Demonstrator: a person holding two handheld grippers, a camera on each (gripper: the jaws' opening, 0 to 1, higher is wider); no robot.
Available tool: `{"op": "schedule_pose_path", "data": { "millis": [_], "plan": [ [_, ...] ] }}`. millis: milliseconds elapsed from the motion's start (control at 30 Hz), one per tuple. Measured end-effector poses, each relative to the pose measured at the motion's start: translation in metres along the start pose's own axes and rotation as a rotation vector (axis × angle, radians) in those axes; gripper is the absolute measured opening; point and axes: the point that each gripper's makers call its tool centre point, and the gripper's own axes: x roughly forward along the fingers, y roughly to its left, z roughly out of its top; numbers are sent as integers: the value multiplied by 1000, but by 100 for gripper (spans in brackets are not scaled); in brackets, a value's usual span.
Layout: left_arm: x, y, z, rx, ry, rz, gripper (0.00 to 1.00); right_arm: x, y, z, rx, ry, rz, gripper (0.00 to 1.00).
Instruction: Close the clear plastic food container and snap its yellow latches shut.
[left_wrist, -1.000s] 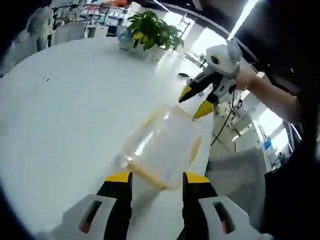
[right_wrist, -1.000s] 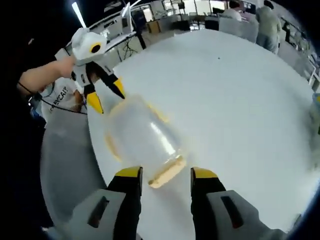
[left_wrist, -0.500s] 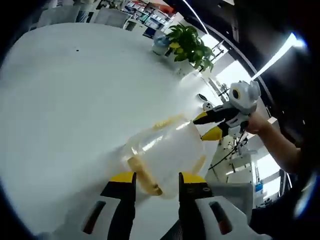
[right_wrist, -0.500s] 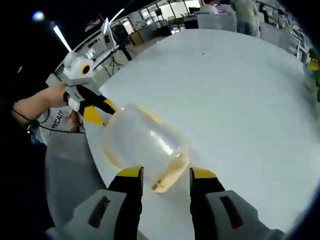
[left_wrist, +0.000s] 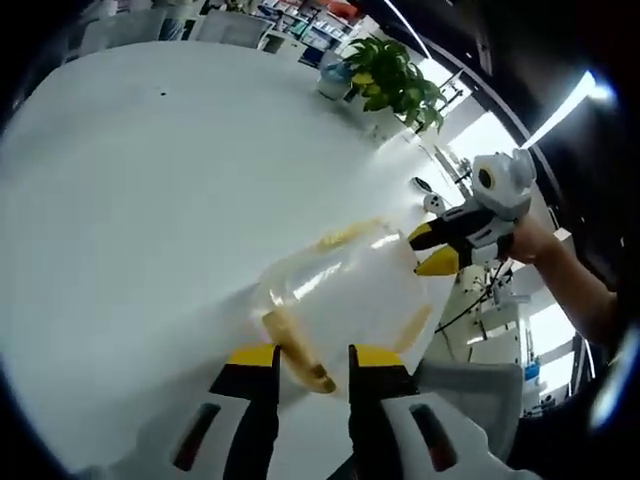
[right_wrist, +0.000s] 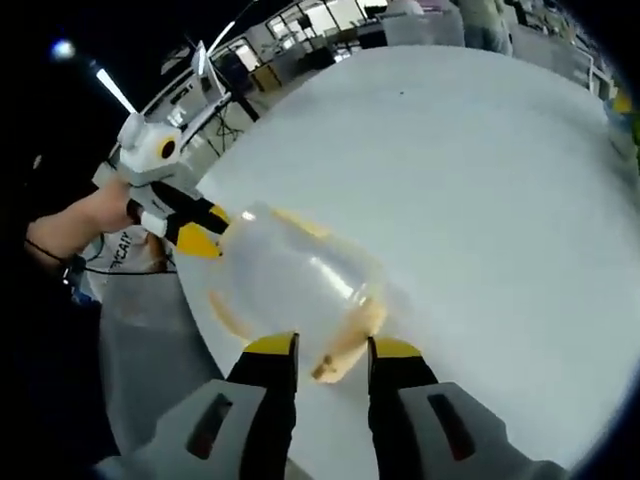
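Right now the clear plastic food container (left_wrist: 345, 295) lies near the edge of the white counter (left_wrist: 140, 190), lid down on it, yellow latches along its sides; one yellow latch (left_wrist: 295, 350) sticks out toward the left tongs (left_wrist: 310, 362), whose yellow-tipped jaws stand narrow on either side of it, whether they actually pinch it I cannot tell. In the right gripper view the same container (right_wrist: 295, 285) sits just ahead of the right tongs (right_wrist: 332, 352), jaws drawn close with another latch (right_wrist: 345, 345) between the tips, contact unclear too. Across the container in the left gripper view the right tongs show at its far end, held by a hand (left_wrist: 530, 240); in the right gripper view the left tongs (right_wrist: 195, 228) meet the container's far end, a hand (right_wrist: 85, 215) on them. Further out, a potted plant (left_wrist: 395, 85) on the far counter edge, a grey chair (left_wrist: 480, 390) beside the counter, office shelves and people blurred behind
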Motion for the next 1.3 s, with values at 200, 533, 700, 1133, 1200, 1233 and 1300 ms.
{"op": "schedule_pose_path", "data": {
  "millis": [200,533,700,1133,1200,1233,1300],
  "plan": [
    [0,0,0,5,6,14,20,2,1,0,-18,-4,-1,23],
    [6,-3,5,18,15,24,18,5,4,4,1,-9,7,20],
    [5,-4,2,4,10,26,19,4,3,1,26,12,15,20],
    [4,-2,0,2,-34,2,21,3,6,-6,89,31,34,21],
    [4,-3,0,11,-36,1,22,2,7,-7,96,17,33,22],
    [3,-4,0,26,-39,7,22,2,7,-7,98,10,30,22],
    [3,-4,1,60,-38,26,22,2,7,-7,69,-6,21,22]
  ]
}}
